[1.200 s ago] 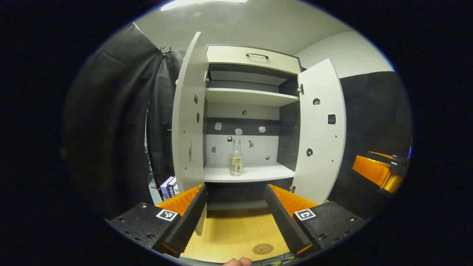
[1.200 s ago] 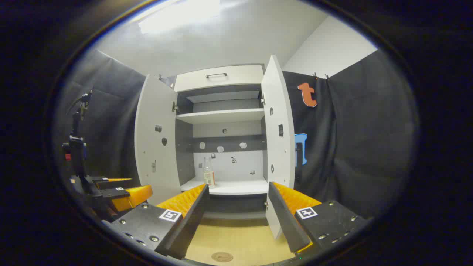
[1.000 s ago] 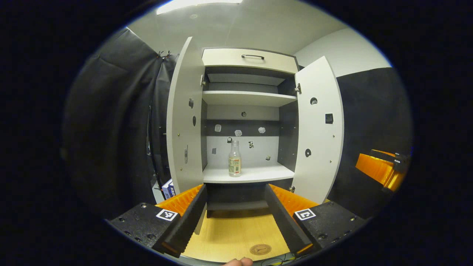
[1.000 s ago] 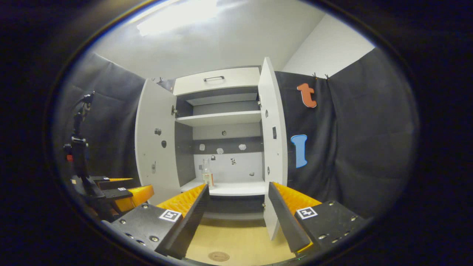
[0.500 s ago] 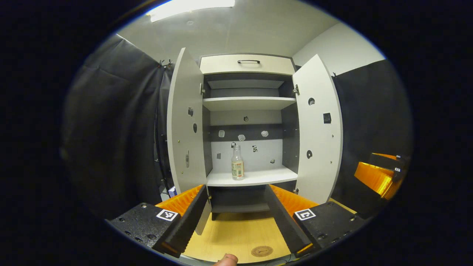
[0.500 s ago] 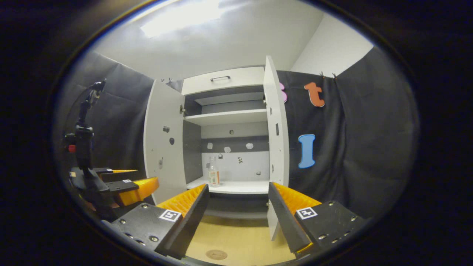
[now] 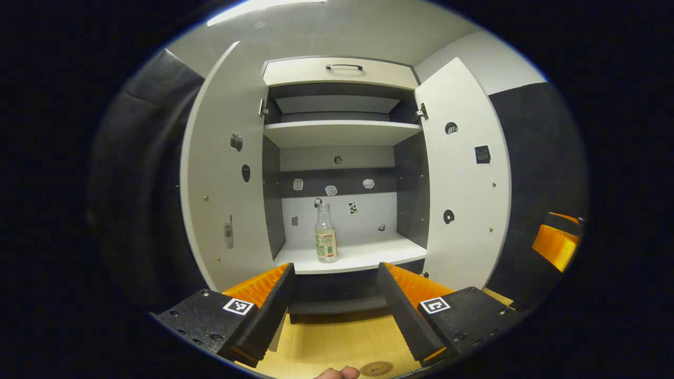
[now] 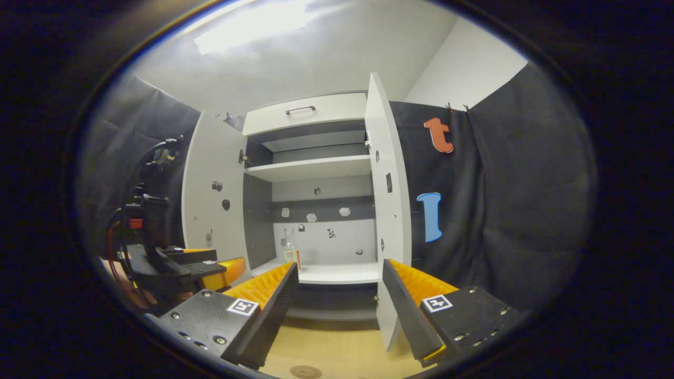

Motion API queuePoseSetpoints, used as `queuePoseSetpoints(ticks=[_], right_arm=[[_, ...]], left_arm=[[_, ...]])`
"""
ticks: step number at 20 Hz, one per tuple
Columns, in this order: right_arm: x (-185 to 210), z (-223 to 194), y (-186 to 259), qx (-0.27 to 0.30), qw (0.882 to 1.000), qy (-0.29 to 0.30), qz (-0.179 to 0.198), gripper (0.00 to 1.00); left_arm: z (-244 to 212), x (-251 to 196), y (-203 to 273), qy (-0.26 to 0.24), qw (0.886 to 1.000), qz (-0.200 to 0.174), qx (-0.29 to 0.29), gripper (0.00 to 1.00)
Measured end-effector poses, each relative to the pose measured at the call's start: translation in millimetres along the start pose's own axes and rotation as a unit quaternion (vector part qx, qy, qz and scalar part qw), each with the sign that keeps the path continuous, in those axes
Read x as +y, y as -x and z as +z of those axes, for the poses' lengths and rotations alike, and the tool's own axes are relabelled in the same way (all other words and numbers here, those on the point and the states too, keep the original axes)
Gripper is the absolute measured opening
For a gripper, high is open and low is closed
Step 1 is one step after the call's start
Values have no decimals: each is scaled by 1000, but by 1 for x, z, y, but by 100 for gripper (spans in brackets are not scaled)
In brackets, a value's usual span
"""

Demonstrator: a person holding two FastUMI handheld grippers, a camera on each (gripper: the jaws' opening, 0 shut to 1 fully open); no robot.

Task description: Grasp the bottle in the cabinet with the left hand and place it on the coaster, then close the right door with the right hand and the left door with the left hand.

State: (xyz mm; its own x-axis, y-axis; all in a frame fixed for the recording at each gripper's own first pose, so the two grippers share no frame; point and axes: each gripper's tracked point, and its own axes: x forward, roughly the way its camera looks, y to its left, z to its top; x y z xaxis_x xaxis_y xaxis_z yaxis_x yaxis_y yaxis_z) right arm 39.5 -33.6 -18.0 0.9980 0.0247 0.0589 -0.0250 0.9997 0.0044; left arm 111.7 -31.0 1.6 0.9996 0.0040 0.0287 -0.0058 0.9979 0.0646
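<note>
A clear bottle [image 7: 326, 233] with a pale label stands upright on the lower shelf [image 7: 363, 257] of the white cabinet, whose left door [image 7: 226, 179] and right door [image 7: 463, 179] both hang open. My left gripper [image 7: 334, 310] is open in front of that shelf, well short of the bottle. Below it, at the table's near edge, lies the round coaster [image 7: 376, 368]. In the right gripper view the bottle [image 8: 290, 248] is left of centre and the right door [image 8: 387, 210] is seen edge-on. My right gripper [image 8: 339, 310] is open and holds nothing; the left gripper [image 8: 210, 268] shows at its left.
The cabinet stands on a light wooden table [image 7: 337, 342]. A top drawer with a dark handle [image 7: 343, 66] and an upper shelf [image 7: 339, 131] sit above the bottle. A fingertip [image 7: 337, 373] shows at the bottom edge. The coaster [image 8: 305, 371] lies below the right gripper.
My left gripper has moved closer to the cabinet, so the bottle and doors look larger. In the right gripper view the left gripper has advanced toward the shelf. Both grippers stayed open.
</note>
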Motion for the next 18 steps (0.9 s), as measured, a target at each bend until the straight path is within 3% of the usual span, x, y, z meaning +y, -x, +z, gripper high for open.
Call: queuePoseSetpoints(ticks=[1,3,4,5,7,10,18], right_arm=[[1,2,-5,-5,1000,1,-2,94],[1,0,-16,-7,1000,1,-9,98],[-1,-2,-21,-7,1000,3,-16,93],[-2,-3,-27,-6,1000,6,-23,97],[-4,-6,-36,-1,999,9,-35,93],[-4,-5,-45,-3,999,-1,-47,98],[-10,-15,-53,15,997,-11,-78,97]], left_arm=[[1,2,-17,4,1000,-3,-4,99],[2,10,-51,7,1000,-1,-7,99],[2,14,-68,9,1000,0,-9,99],[4,19,-84,12,1000,2,-12,99],[3,26,-119,19,1000,4,-13,99],[-4,35,-172,18,1000,10,-13,99],[-49,53,-277,23,999,38,6,99]])
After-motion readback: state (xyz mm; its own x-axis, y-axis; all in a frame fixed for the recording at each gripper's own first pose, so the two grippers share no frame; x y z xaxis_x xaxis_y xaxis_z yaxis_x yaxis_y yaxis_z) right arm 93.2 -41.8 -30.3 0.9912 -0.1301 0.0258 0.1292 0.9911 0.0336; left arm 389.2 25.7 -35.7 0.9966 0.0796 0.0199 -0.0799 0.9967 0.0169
